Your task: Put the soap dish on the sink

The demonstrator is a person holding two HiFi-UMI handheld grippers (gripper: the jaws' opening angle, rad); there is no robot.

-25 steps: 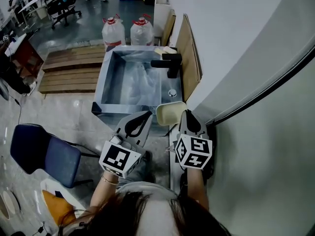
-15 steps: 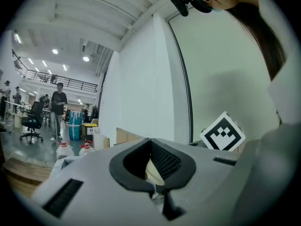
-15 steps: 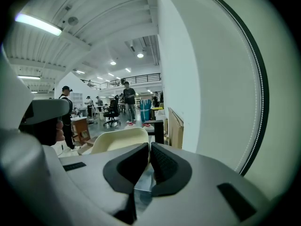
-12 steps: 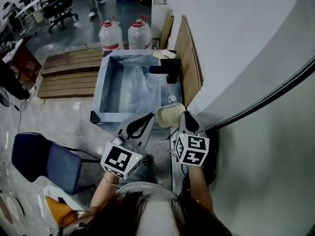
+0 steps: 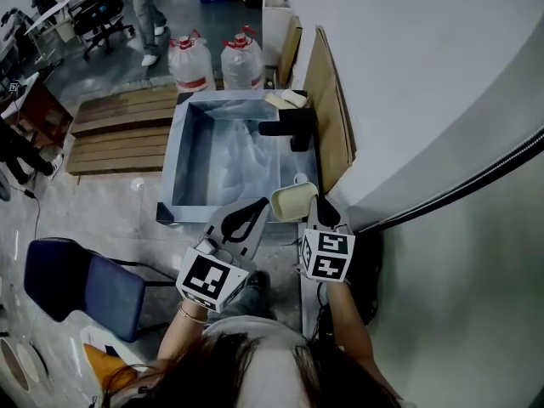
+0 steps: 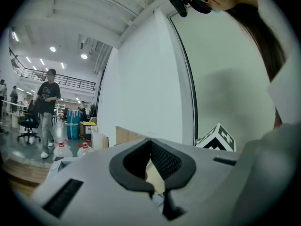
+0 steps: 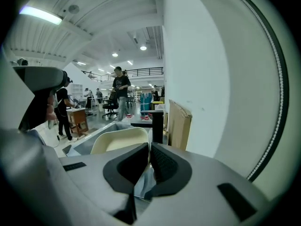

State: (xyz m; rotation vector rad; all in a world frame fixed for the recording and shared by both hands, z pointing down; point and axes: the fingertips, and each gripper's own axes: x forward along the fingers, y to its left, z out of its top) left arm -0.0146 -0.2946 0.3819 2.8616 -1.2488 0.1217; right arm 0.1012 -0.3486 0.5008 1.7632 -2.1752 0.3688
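The cream soap dish (image 5: 293,202) hangs in the air over the near right corner of the steel sink (image 5: 183,155). My right gripper (image 5: 314,201) is shut on its near rim. In the right gripper view the dish (image 7: 117,140) spreads out left of the right gripper (image 7: 149,146), with the black faucet (image 7: 156,124) beyond it. The faucet (image 5: 291,127) stands on the sink's right ledge. Just left of the dish my left gripper (image 5: 256,204) is shut, holding nothing. In the left gripper view the left gripper (image 6: 150,140) has its tips together, and a sliver of the dish (image 6: 154,175) shows behind them.
Two red-capped water bottles (image 5: 191,62) stand behind the sink. A brown board (image 5: 333,117) leans on the white wall at the right. Wooden pallets (image 5: 119,121) lie left of the sink, a blue chair (image 5: 76,279) nearer me. A person (image 5: 143,11) walks at the far left.
Both grippers and the dish have drifted slightly closer to the sink's near right corner. The person at the back has walked into view at the top left.
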